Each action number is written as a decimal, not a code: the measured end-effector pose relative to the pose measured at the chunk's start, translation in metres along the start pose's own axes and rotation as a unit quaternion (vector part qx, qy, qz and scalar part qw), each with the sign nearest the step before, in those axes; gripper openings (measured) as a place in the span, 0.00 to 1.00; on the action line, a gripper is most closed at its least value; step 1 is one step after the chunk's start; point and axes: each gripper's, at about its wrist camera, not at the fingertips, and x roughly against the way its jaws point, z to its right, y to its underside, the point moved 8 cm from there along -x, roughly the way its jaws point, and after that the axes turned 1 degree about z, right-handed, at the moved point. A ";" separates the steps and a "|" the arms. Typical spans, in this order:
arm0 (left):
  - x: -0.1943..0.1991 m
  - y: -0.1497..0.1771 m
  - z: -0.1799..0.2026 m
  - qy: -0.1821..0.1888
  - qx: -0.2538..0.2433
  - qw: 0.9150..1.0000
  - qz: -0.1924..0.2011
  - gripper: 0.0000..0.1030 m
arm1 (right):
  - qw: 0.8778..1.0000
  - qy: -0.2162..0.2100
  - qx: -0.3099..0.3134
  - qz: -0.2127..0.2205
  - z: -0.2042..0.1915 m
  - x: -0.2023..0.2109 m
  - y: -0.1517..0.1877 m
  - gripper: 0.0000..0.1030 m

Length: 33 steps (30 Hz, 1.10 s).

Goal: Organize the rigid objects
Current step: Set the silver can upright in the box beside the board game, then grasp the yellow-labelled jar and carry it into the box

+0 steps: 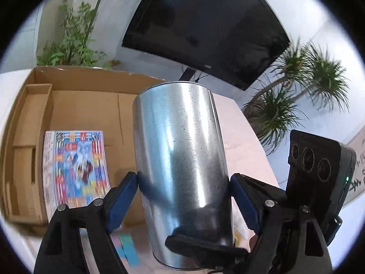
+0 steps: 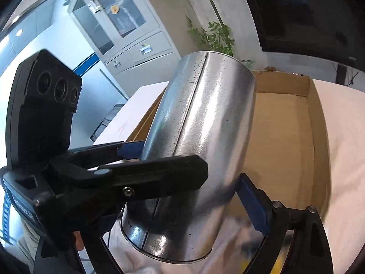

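Note:
A shiny metal cylinder can (image 1: 180, 159) is held in the air between both grippers. My left gripper (image 1: 183, 182) is shut on the can, its blue pads pressed on both sides. In the right wrist view the can (image 2: 200, 141) tilts to the right; my right gripper (image 2: 189, 169) is shut on it too, with the left gripper's black finger across its front. An open cardboard box (image 1: 82, 105) lies behind the can on the table. A colourful comic book (image 1: 75, 166) lies flat inside the box at its left.
The box's right part (image 2: 285, 137) shows bare cardboard. The table has a pale pink cloth (image 1: 241, 141). Small colourful items (image 1: 127, 246) lie on the cloth below the can. A black TV (image 1: 205, 27) and potted plants (image 1: 296, 96) stand behind.

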 end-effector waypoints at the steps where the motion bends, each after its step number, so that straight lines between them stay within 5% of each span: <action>1: -0.014 -0.006 -0.013 0.004 0.018 1.000 -0.011 0.80 | 1.000 -0.002 -0.007 -0.007 0.010 -0.006 -0.004 0.87; 10: -0.103 0.016 -0.090 -0.002 0.099 0.990 -0.099 0.79 | 0.993 0.027 -0.072 -0.094 0.078 -0.090 0.023 0.83; 13: -0.101 0.023 -0.084 -0.016 0.074 0.992 -0.105 0.80 | 0.992 0.022 -0.065 -0.105 0.074 -0.090 0.033 0.87; 18: -0.086 0.032 -0.077 -0.043 0.057 0.993 -0.097 0.78 | 0.996 0.010 -0.034 -0.085 0.063 -0.045 0.040 0.87; 25: -0.014 0.045 -0.079 -0.092 0.029 0.995 -0.026 0.78 | 0.997 0.051 -0.056 -0.008 0.094 0.070 0.075 0.87; 29: 0.008 0.067 -0.039 -0.044 0.000 0.999 -0.004 0.80 | 0.995 0.068 -0.065 -0.033 0.110 0.075 0.114 0.87; 33: -0.009 0.112 -0.013 -0.006 -0.007 0.998 -0.057 0.80 | 0.991 0.099 -0.046 -0.076 0.105 0.053 0.155 0.79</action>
